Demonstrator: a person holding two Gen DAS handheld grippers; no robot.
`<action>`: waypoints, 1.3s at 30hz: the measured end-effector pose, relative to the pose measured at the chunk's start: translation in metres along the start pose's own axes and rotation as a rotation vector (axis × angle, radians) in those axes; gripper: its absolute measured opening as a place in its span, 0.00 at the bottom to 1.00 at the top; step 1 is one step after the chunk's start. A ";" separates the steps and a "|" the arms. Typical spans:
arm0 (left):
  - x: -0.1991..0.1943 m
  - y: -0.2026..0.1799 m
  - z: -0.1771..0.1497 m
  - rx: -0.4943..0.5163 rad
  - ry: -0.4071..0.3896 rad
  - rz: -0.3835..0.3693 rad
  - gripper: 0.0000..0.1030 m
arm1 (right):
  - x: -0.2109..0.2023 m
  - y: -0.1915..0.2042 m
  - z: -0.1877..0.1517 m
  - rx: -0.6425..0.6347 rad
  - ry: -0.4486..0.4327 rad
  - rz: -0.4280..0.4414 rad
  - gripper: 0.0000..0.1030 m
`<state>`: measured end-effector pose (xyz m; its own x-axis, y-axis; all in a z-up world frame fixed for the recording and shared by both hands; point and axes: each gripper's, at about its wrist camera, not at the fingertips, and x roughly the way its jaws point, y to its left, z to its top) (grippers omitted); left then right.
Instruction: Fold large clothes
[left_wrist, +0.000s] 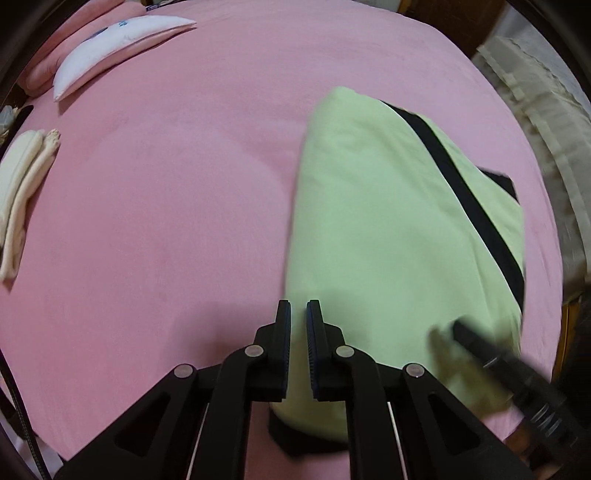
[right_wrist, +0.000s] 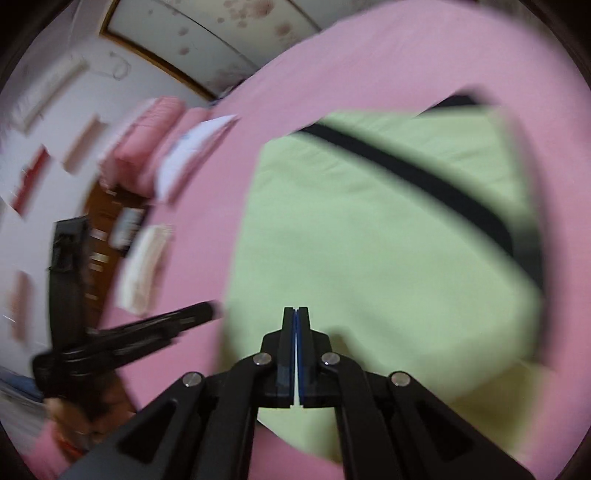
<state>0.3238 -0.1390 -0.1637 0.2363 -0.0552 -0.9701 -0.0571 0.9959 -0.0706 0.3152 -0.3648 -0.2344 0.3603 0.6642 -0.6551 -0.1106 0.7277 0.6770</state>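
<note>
A light green garment (left_wrist: 388, 221) with a black stripe (left_wrist: 469, 199) lies folded on the pink bed (left_wrist: 166, 203). My left gripper (left_wrist: 298, 306) hovers over the garment's near left edge, jaws slightly apart and empty. My right gripper (right_wrist: 296, 312) is above the garment (right_wrist: 369, 251) with jaws pressed together and nothing between them. It shows blurred in the left wrist view (left_wrist: 480, 347) at the garment's near right side. The left gripper shows blurred in the right wrist view (right_wrist: 177, 317).
A white pillow (left_wrist: 118, 51) and a pink pillow (left_wrist: 55, 62) lie at the far left of the bed. Folded cream clothes (left_wrist: 22, 199) lie at the left edge. A cream curtain (left_wrist: 546, 122) hangs on the right. A wooden cabinet (right_wrist: 107, 229) stands beyond the bed.
</note>
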 end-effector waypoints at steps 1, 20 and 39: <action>0.006 0.000 0.009 -0.002 0.004 -0.008 0.06 | 0.022 -0.003 0.004 0.044 0.024 0.035 0.00; 0.027 -0.046 0.061 0.159 -0.011 -0.093 0.07 | -0.043 -0.051 0.031 0.011 -0.149 -0.115 0.00; 0.068 -0.057 0.124 0.139 -0.086 -0.066 0.07 | -0.071 -0.134 0.083 0.074 -0.305 -0.517 0.00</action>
<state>0.4637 -0.1904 -0.1969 0.3178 -0.1200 -0.9405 0.0947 0.9910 -0.0944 0.3809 -0.5238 -0.2504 0.6006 0.1401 -0.7872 0.2107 0.9220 0.3249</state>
